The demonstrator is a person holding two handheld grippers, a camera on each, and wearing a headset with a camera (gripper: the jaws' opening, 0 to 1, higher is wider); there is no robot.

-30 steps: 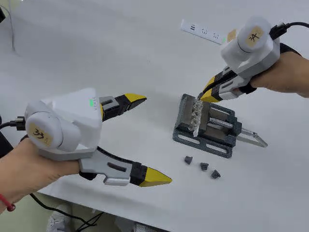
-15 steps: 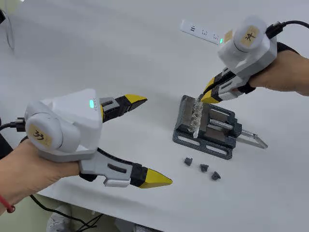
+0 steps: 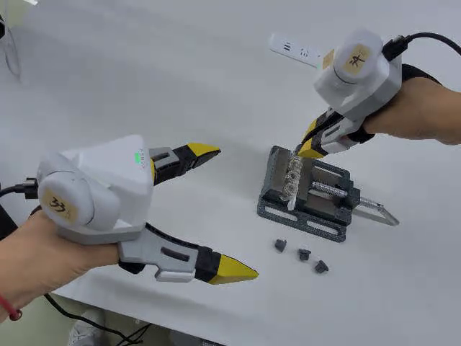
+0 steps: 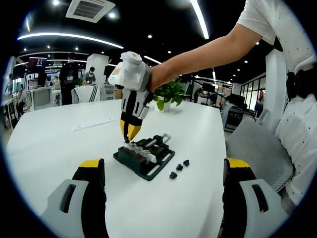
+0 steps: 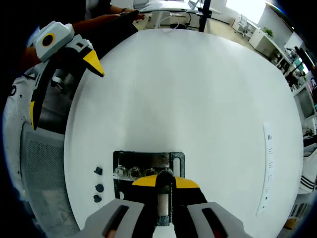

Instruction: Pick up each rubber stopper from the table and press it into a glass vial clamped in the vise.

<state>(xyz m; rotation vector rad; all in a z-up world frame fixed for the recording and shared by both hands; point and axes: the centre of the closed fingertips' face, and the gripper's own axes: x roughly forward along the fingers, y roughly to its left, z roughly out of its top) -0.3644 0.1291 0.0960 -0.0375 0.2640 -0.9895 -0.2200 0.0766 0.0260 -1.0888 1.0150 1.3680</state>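
- Right gripper (image 3: 308,149) clamps a stopper (image 5: 165,176) just above the end vial (image 3: 293,167) in the vise (image 3: 331,209), lined up for pressing.
- Left gripper (image 3: 234,211), jaws apart, hangs clear.
- Three spare stoppers (image 3: 301,254) wait on the counter (image 3: 144,86).

Open-plan office: left gripper view has a ceiling air vent (image 4: 90,9) at 11 o'clock, recessed spots (image 4: 150,36) and strip lights (image 4: 64,37), people (image 4: 69,74) standing at 9 o'clock, a potted plant (image 4: 171,94) behind the big white meeting table (image 4: 44,134).
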